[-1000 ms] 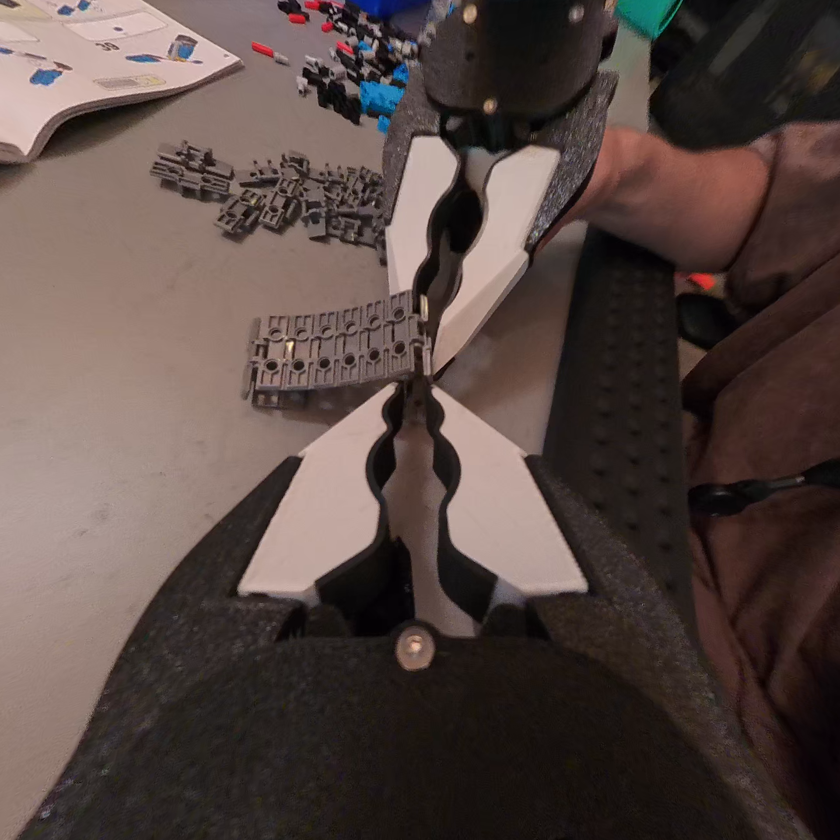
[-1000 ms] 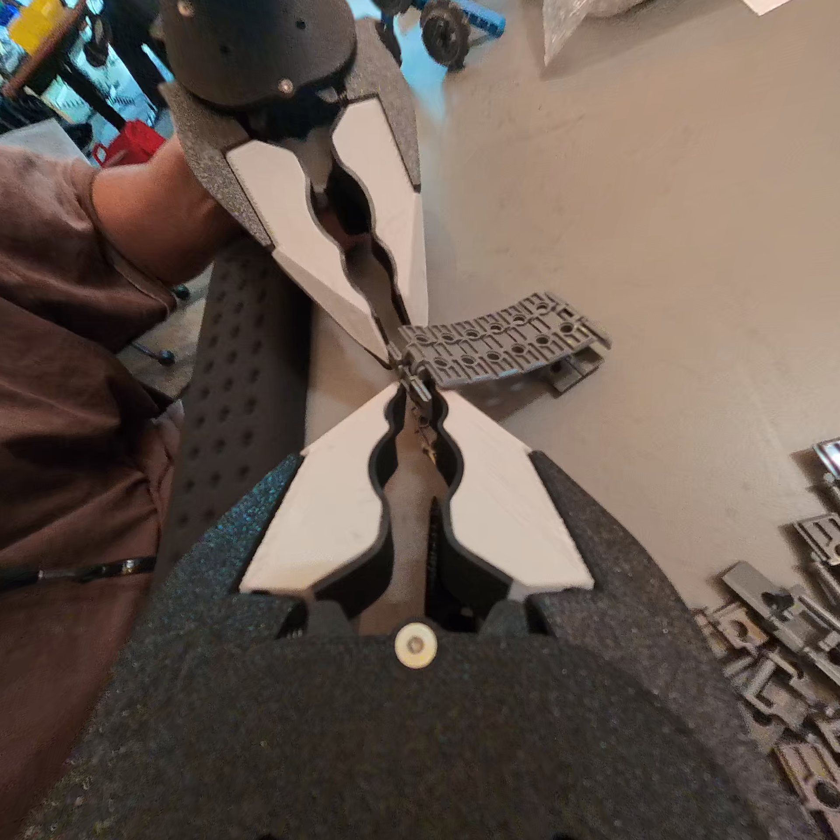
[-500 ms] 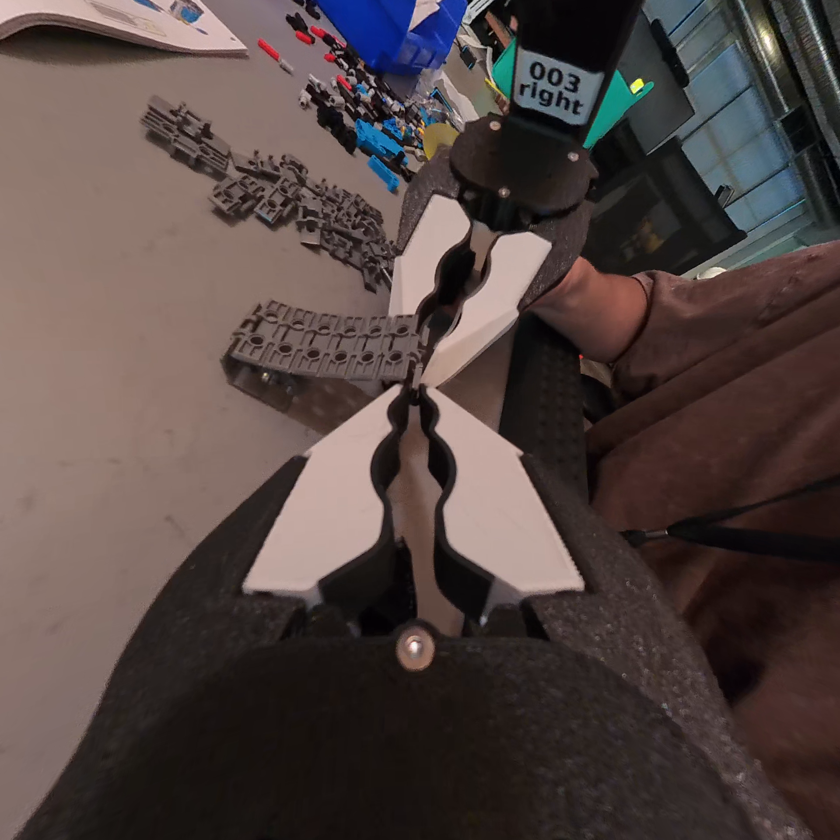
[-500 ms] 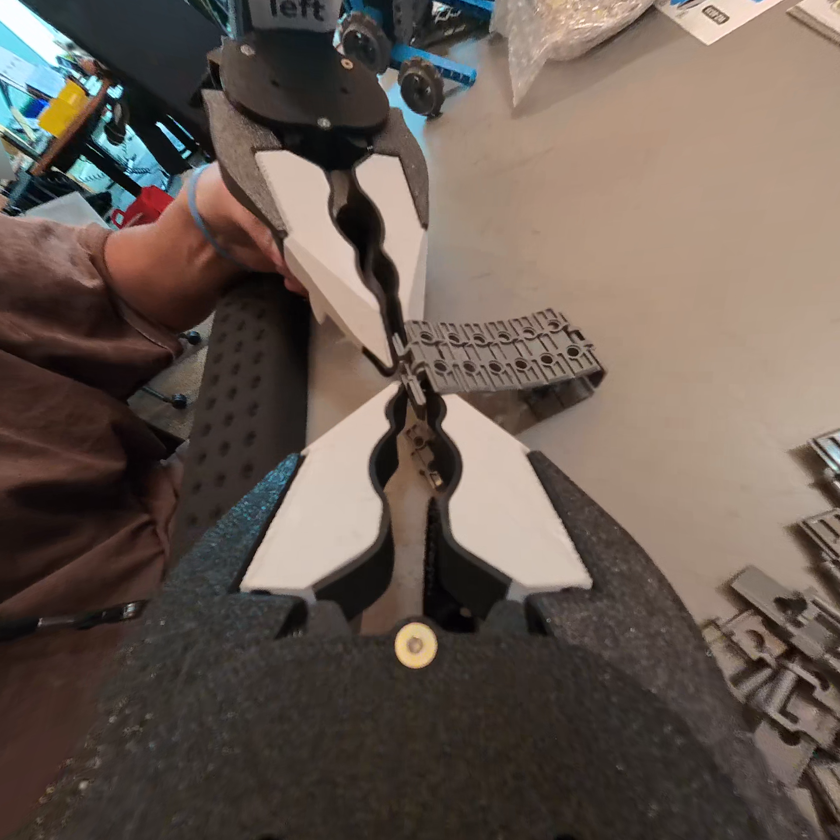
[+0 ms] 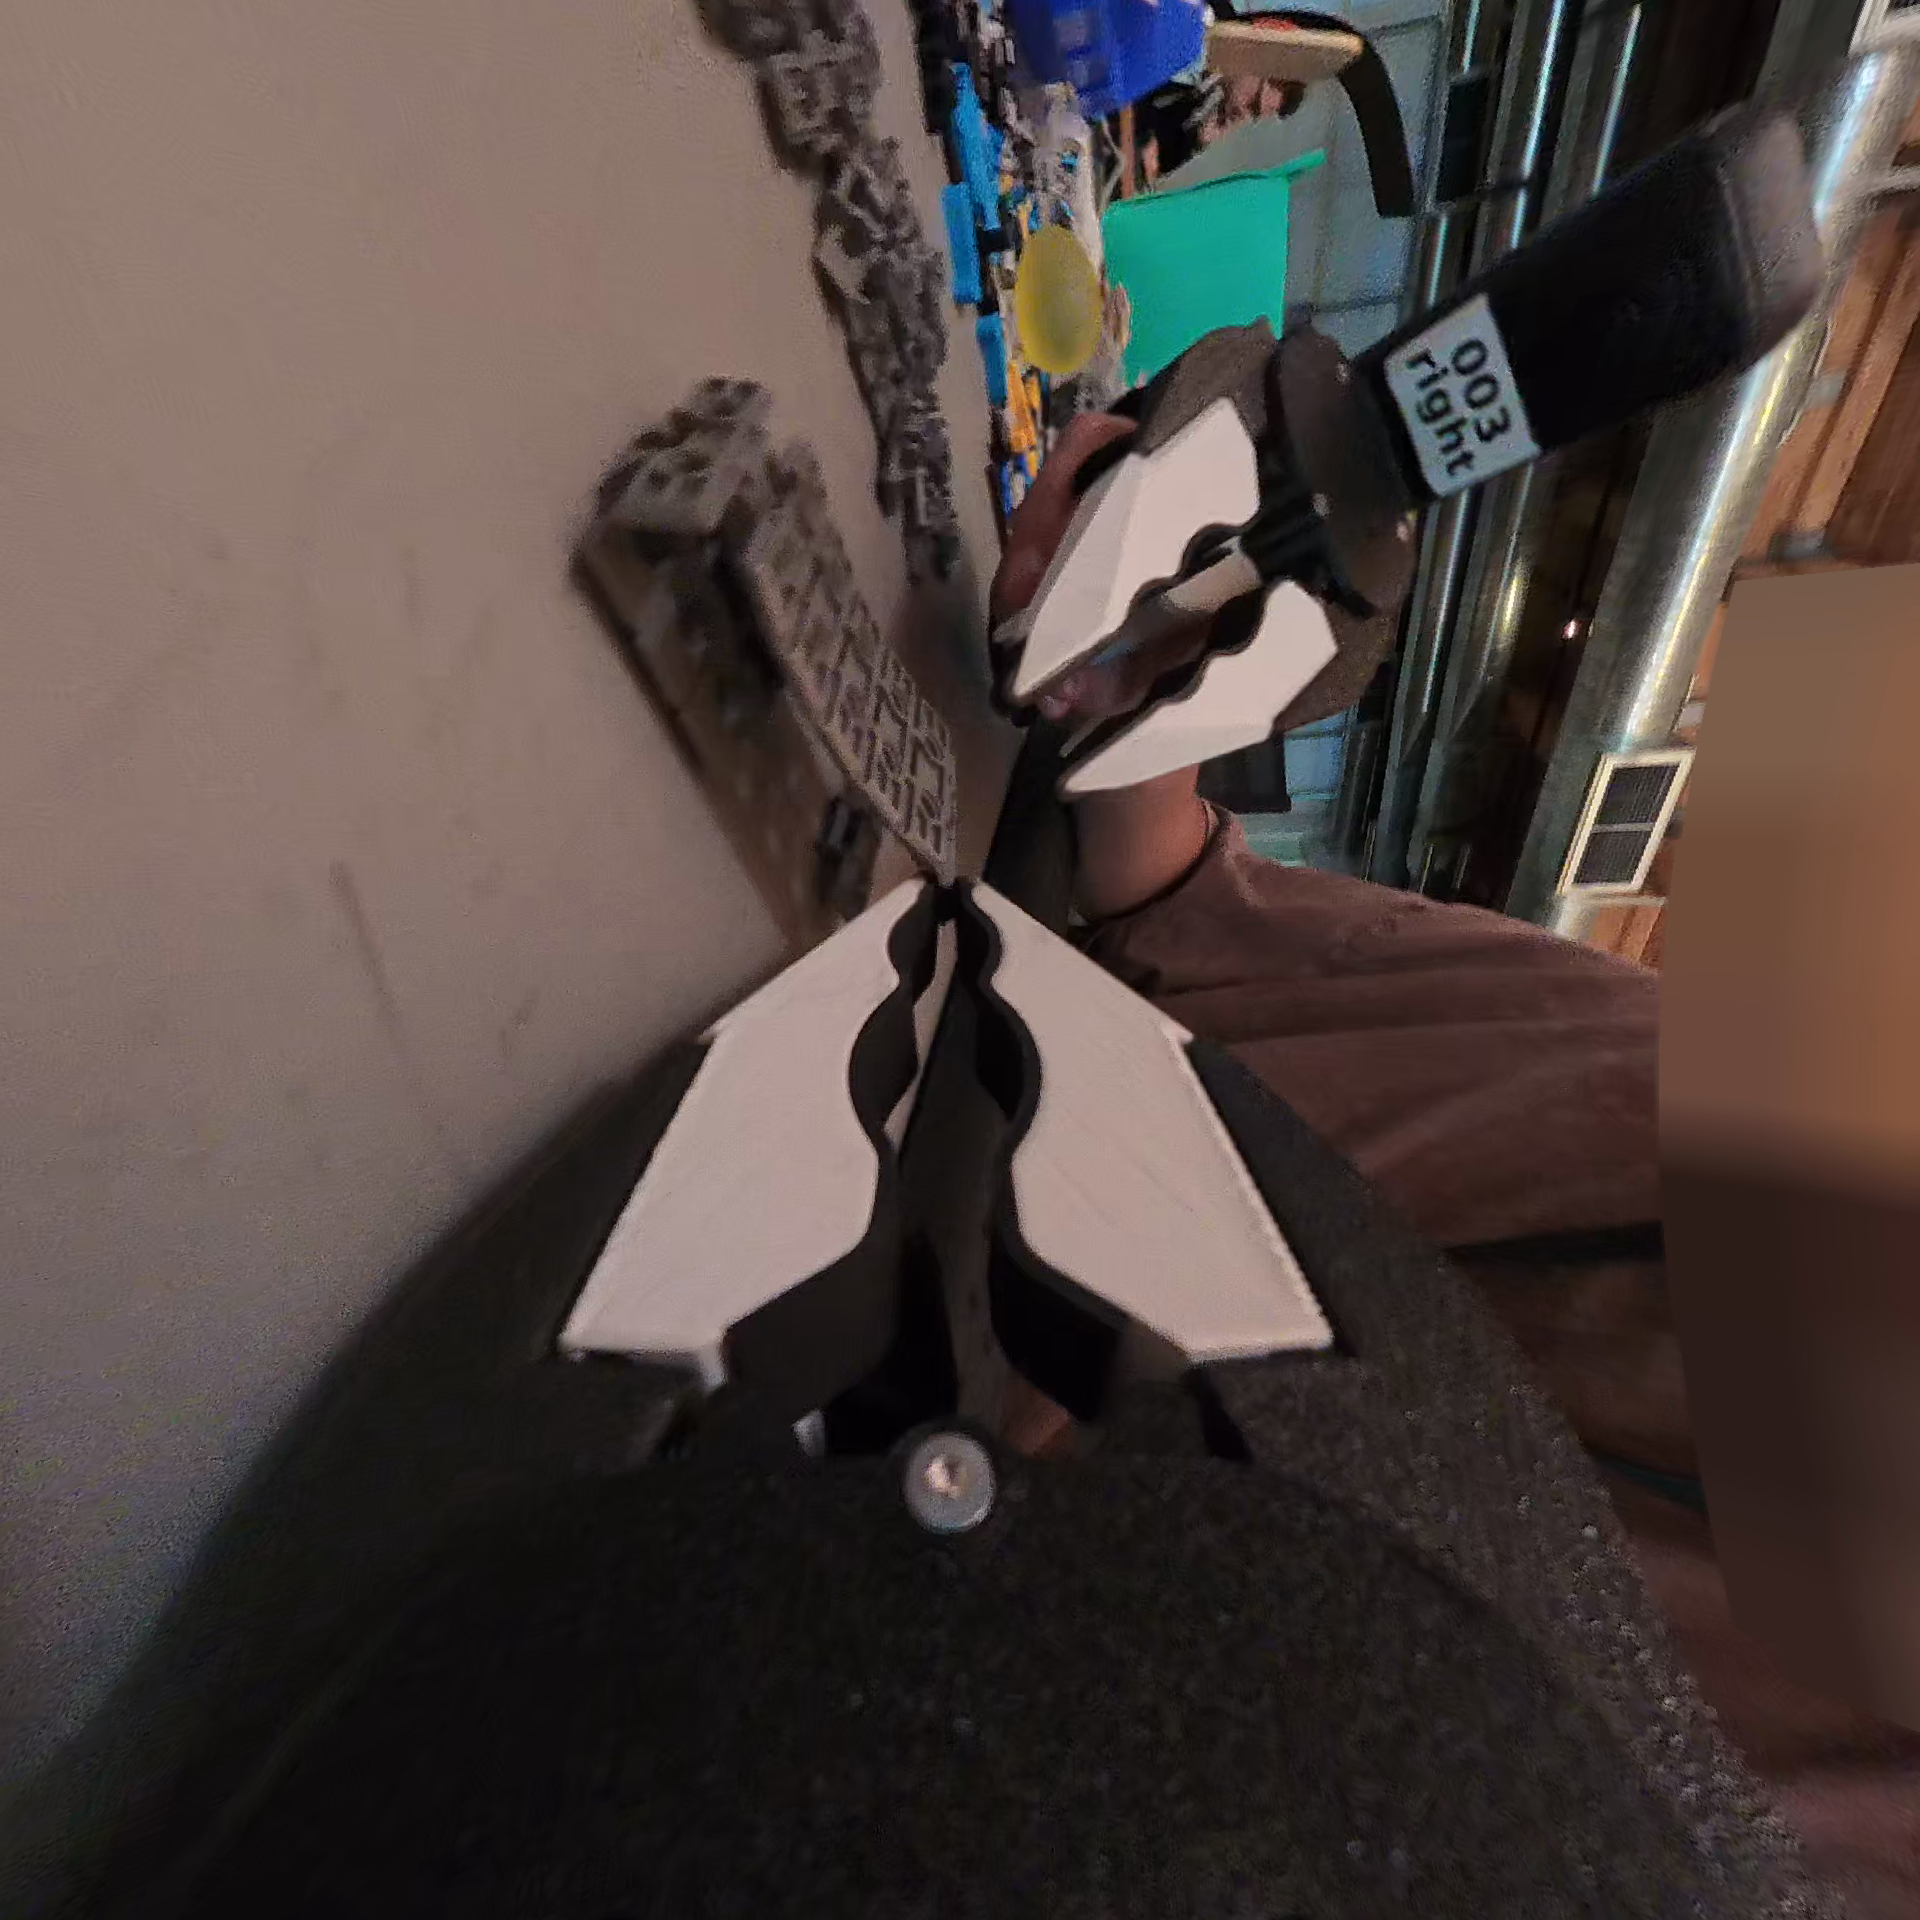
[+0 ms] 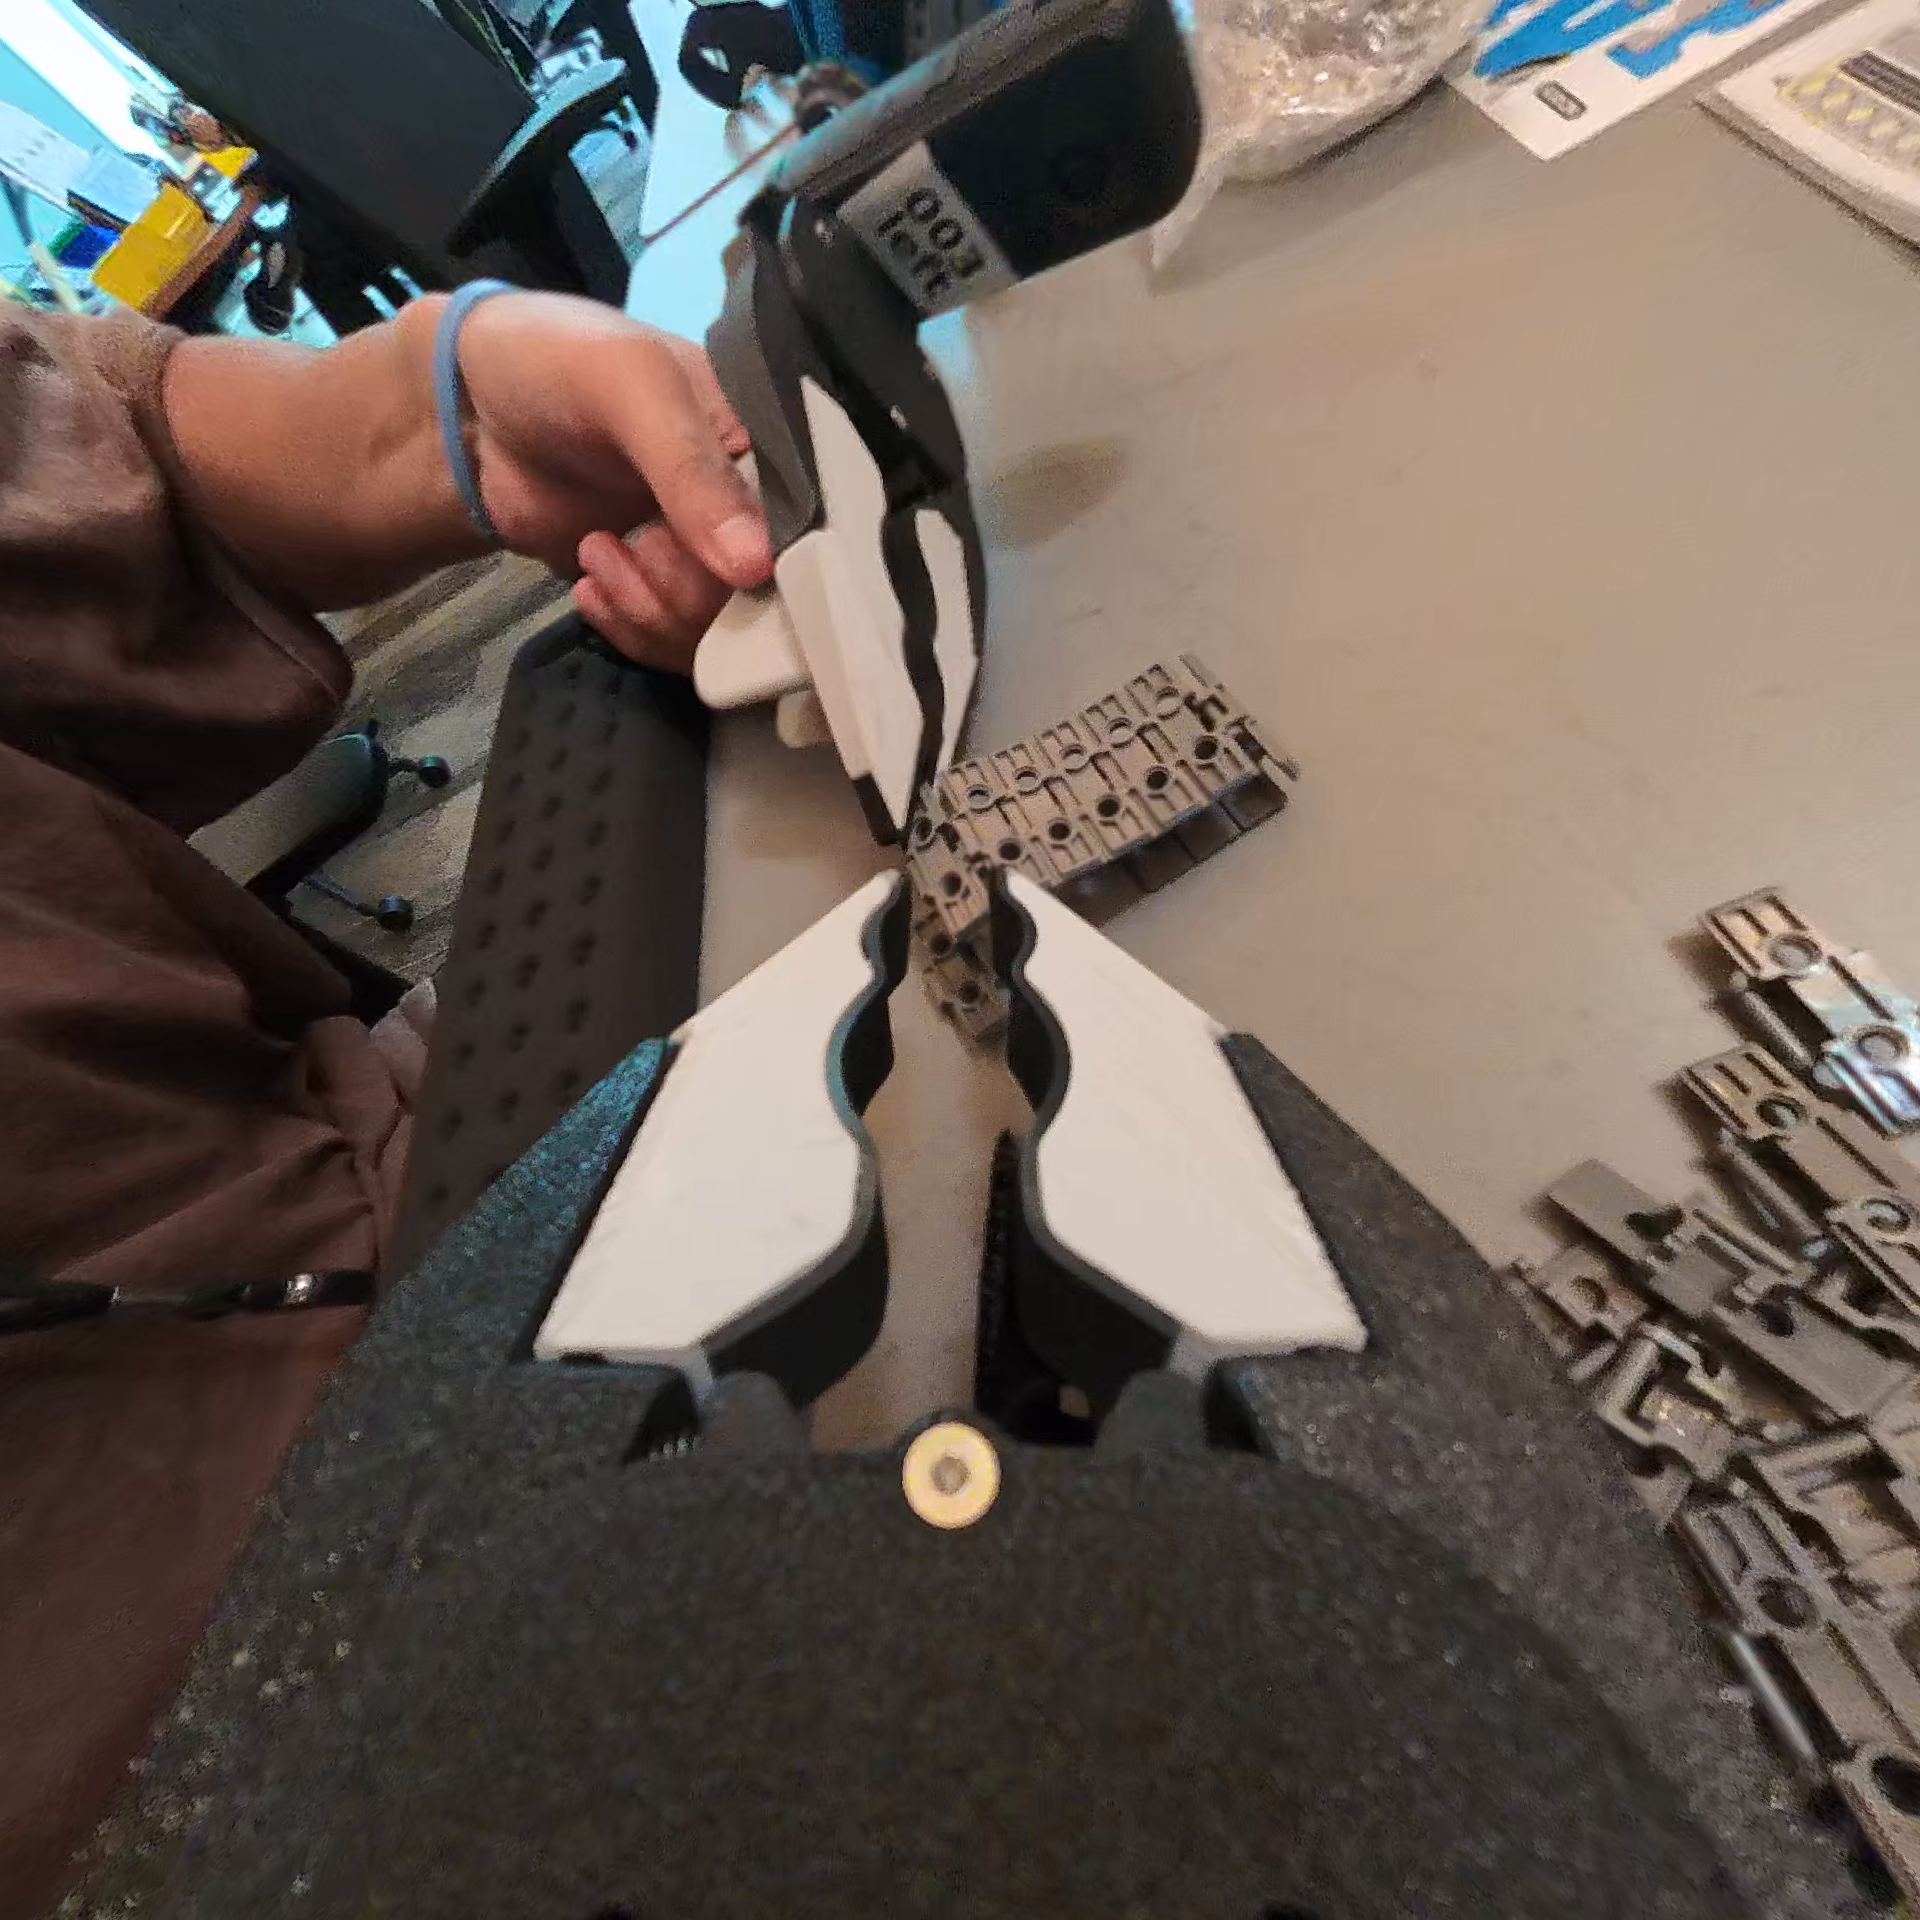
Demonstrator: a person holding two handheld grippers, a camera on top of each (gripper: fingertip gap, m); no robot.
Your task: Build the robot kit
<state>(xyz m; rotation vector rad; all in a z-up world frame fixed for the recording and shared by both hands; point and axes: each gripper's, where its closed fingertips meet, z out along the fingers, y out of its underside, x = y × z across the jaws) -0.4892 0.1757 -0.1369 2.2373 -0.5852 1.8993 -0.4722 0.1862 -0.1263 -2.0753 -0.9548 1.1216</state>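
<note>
A grey track chain of linked plates (image 6: 1101, 790) lies partly on the grey table (image 6: 1455, 520), with its near end lifted. My left gripper (image 5: 943, 888) is shut on that end; it also shows in the right wrist view (image 6: 914, 821), held by a person's hand (image 6: 582, 457). In the blurred left wrist view the chain (image 5: 831, 665) runs away from the fingertips. My right gripper (image 6: 948, 894) is open. The chain's last link (image 6: 956, 935) hangs between its spread fingers, and no grip on it shows. In the left wrist view the right gripper (image 5: 1039, 732) stands off to the right of the chain.
Loose grey links are piled at the right (image 6: 1766, 1299) and also show in the left wrist view (image 5: 883, 270). A black perforated strip (image 6: 561, 894) runs along the table's near edge. Booklets (image 6: 1818, 104) and a plastic bag (image 6: 1309, 73) lie far off. Blue parts (image 5: 977, 239) and a green bin (image 5: 1195, 260) sit beyond. Only a small space, under 4 cm, lies between the two pairs of fingers.
My right gripper has opened and drawn back from the chain's end. My left gripper has rolled sharply, still shut on the chain, so the table now looks tilted.
</note>
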